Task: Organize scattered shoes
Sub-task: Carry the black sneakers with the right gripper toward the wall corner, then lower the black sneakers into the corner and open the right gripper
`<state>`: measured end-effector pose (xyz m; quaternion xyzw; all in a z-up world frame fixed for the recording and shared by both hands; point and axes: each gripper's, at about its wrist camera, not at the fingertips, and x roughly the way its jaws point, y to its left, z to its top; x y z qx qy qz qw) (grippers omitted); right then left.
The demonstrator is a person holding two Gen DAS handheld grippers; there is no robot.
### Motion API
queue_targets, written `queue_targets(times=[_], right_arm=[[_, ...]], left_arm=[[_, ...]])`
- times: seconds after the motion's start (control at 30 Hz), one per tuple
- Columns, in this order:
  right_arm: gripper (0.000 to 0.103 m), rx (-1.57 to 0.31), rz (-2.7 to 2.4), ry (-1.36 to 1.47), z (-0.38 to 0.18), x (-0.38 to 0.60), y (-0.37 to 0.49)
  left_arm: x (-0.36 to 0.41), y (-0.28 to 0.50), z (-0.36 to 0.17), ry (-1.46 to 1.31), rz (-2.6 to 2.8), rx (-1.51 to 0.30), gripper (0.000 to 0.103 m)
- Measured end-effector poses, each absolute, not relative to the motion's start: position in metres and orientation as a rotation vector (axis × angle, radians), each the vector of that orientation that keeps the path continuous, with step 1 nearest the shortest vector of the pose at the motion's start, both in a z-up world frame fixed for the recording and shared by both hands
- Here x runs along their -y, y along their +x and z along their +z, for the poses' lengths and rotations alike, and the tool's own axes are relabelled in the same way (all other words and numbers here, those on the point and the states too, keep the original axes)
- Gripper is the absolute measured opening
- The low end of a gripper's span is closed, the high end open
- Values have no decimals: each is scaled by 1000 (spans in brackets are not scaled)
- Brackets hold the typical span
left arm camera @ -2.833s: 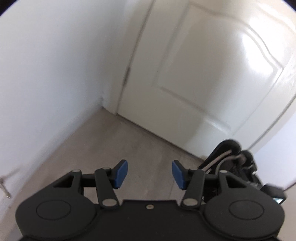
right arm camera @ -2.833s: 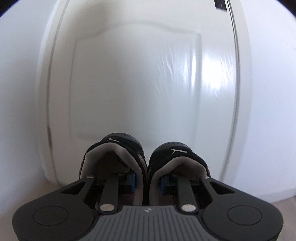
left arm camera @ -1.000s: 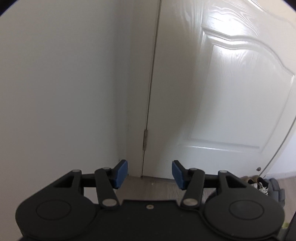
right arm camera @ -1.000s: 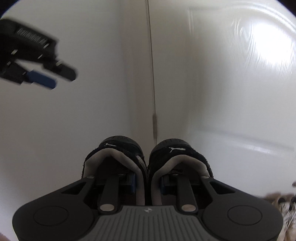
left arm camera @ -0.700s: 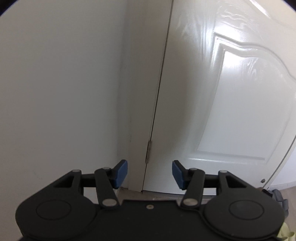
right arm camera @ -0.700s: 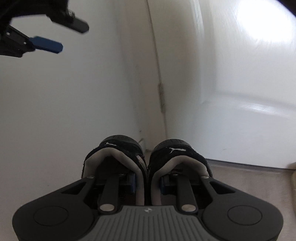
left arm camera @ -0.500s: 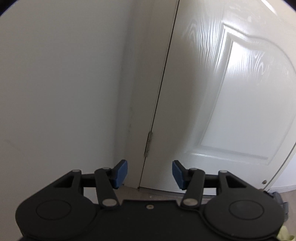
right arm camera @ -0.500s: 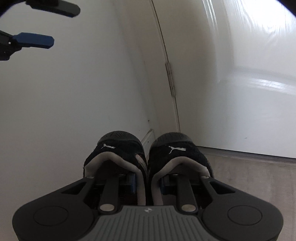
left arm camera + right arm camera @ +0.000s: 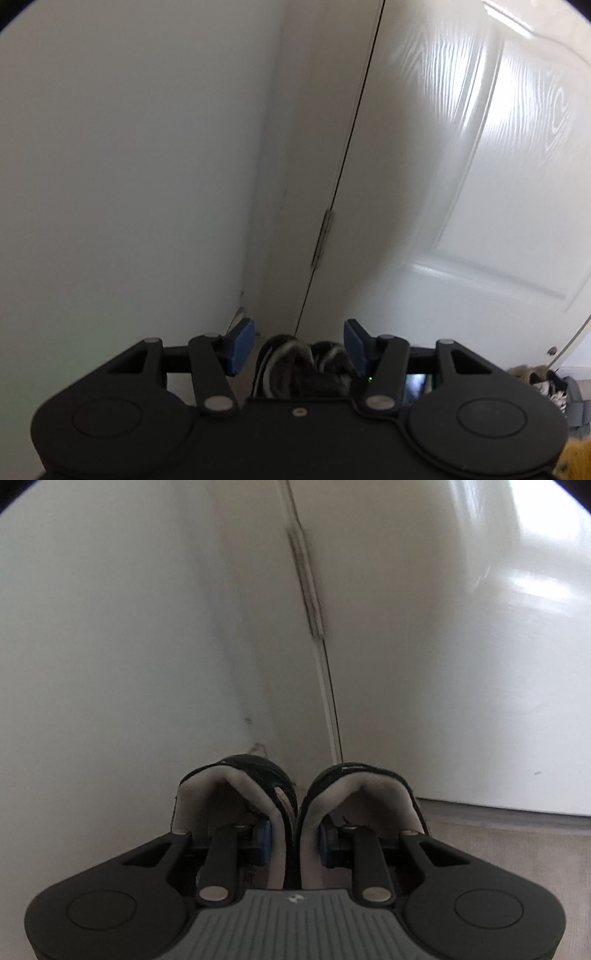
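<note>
A pair of black shoes (image 9: 258,770) with pale grey lining hangs from my right gripper (image 9: 294,838). One blue pad sits inside each shoe, and the two inner walls are pinched together between them. The toes point at the corner where the wall meets the door, low over the floor. My left gripper (image 9: 299,345) is open, with nothing between its blue pads (image 9: 242,345). In the left wrist view the same black shoes (image 9: 303,369) appear blurred just beyond and below that gripper.
A white panelled door (image 9: 480,184) stands on the right, hinged (image 9: 321,240) to a white wall (image 9: 129,184) on the left. Pale wood floor (image 9: 517,867) shows at lower right. More shoes (image 9: 535,376) and a grey item (image 9: 576,402) lie by the door's far edge.
Both grippers have sunk toward the floor by the door hinge. The held shoes have come into the left wrist view, and the left gripper has dropped out of the right wrist view.
</note>
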<state>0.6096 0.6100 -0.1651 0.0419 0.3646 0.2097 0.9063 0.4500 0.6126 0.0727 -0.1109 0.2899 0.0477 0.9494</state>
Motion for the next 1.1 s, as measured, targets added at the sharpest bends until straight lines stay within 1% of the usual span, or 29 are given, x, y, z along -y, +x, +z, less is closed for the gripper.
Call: queue_targets(times=[0.1, 0.2, 0.33, 0.4, 0.47, 0.5, 0.6, 0.67, 0.7, 0.8, 0.83, 1.1], right_arm=[[26, -803, 396, 20, -195, -617, 641], [26, -871, 353, 24, -215, -616, 664], [26, -902, 321, 36, -226, -618, 667], [27, -911, 313, 42, -230, -613, 677], [28, -927, 314, 49, -233, -606, 681], [31, -938, 316, 49, -234, -602, 684], [35, -950, 347, 41, -234, -588, 688], [39, -942, 373, 35, -232, -579, 689], [40, -939, 379, 35, -231, -575, 689], [49, -914, 404, 51, -223, -556, 686], [50, -908, 408, 60, -220, -552, 686], [50, -809, 393, 148, -194, -482, 638]], left_arm=[[-600, 449, 64, -238, 120, -609, 54], [-590, 449, 60, -254, 123, -626, 54], [-574, 448, 53, -266, 121, -644, 54], [-566, 433, 45, -271, 120, -654, 54], [-563, 436, 36, -291, 124, -670, 54], [-563, 438, 33, -298, 126, -676, 54], [-562, 444, 21, -313, 138, -686, 54], [-579, 421, 16, -324, 147, -692, 54], [-581, 428, 10, -326, 149, -696, 54], [-582, 439, 1, -327, 153, -714, 54], [-581, 443, -4, -320, 153, -719, 54], [-573, 459, -23, -279, 146, -762, 54]])
